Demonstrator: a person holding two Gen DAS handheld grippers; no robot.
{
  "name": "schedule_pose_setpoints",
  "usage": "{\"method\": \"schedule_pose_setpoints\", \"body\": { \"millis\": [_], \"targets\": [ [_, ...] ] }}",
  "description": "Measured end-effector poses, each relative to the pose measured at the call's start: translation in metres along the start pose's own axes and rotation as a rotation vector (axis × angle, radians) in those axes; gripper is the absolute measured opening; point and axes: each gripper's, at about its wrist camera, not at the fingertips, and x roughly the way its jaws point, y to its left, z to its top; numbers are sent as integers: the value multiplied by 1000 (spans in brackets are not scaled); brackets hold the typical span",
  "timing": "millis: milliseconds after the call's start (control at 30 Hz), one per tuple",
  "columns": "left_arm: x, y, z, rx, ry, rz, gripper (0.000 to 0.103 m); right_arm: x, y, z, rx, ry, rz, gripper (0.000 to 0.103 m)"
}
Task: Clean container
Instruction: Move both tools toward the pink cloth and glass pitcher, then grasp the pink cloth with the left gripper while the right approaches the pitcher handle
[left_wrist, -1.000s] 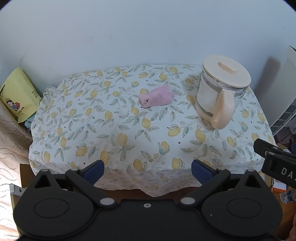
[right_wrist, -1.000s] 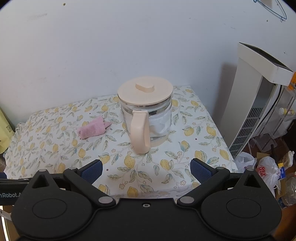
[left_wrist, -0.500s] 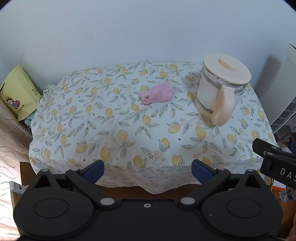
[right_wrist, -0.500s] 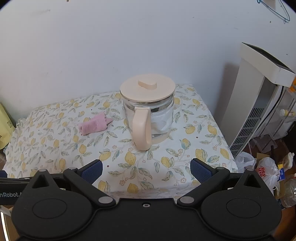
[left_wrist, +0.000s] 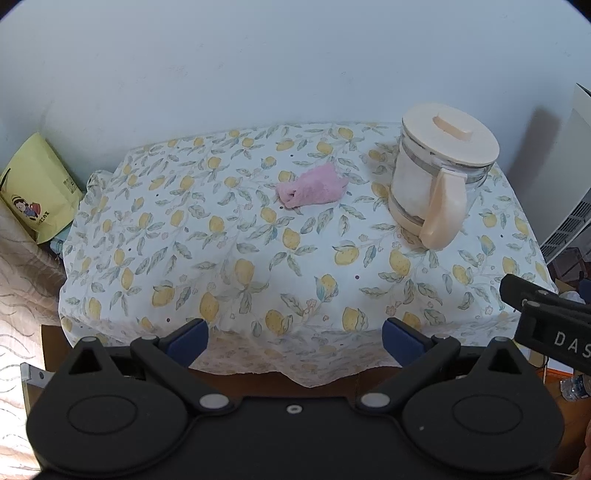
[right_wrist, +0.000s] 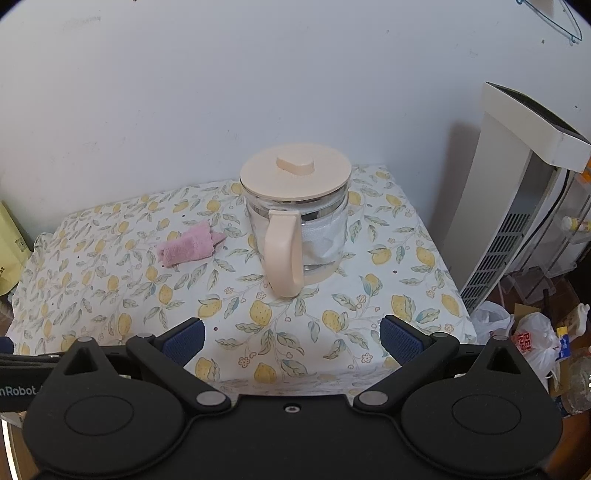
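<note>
Glass jug with cream lid and cream handle (right_wrist: 295, 225) stood upright mid-frame in the right wrist view – handle toward the right gripper (right_wrist: 291, 341), jaws wide, empty. Left gripper (left_wrist: 295, 341) also wide; there the jug sat upper right, crumpled pink cloth (left_wrist: 314, 184) upper centre – nearer left.

jug (right_wrist: 295, 225) on table (right_wrist: 369, 295), right | cloth (right_wrist: 188, 247) left of it | bag (left_wrist: 37, 192) perhaps beside table, far left

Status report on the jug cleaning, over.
Left claw and right claw open, empty. Lidded glass jug upright on lemon tablecloth, pink cloth lying apart. Nothing in the way.
</note>
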Motion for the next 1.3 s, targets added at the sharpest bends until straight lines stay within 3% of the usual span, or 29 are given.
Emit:
{"method": "schedule_pose_setpoints", "body": {
  "millis": [267, 333, 1000, 1233, 1300],
  "targets": [
    [1, -13, -1, 7, 11, -1, 102, -7, -1, -8, -4, 4, 4, 103],
    [1, -16, -2, 8, 13, -2, 102, 13, -13, 12, -6, 18, 15, 103],
    [-2, -62, 5, -45, 7, 26, 102, 23, -58, 21, -38, -14, 71, 103],
    [10, -59, 23, -63, -12, -24, 102, 30, -80, 31, -73, -39, 92, 103],
    [24, -58, 34, -24, -26, -14, 102, 32, -76, 31, -111, -70, 88, 103]
  ]
}}
